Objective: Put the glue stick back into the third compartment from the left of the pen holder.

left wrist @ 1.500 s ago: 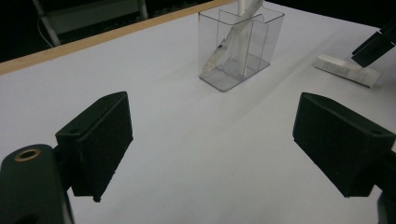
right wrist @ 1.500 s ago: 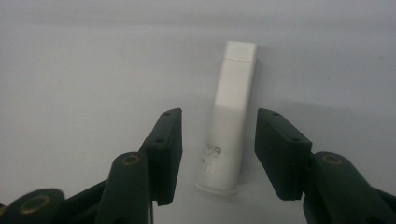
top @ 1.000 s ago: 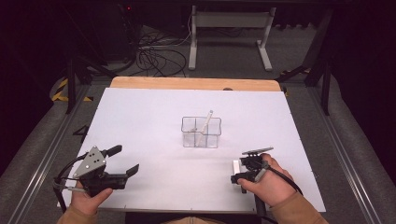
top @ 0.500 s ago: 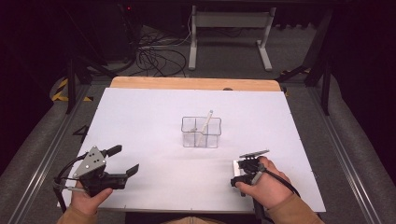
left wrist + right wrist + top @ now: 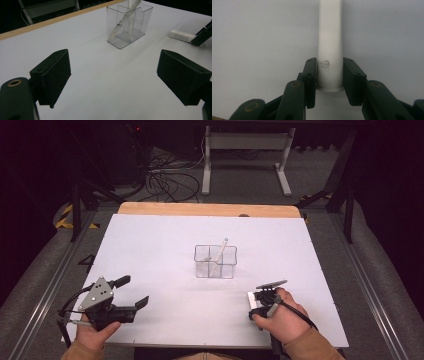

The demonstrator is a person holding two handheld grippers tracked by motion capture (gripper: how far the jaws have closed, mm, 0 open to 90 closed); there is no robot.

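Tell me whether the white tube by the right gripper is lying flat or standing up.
Lying flat: the white tube rests lengthwise on the table, between the right gripper fingers.

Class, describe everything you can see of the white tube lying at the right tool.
The white tube is a smooth, plastic-looking cylinder with a slightly flared rim at its near end and a small silvery printed patch beside it. It lies flat on the white table, near the front right edge. The right tool has just been closing; its two black pads flank the tube's near end, touching or nearly so.
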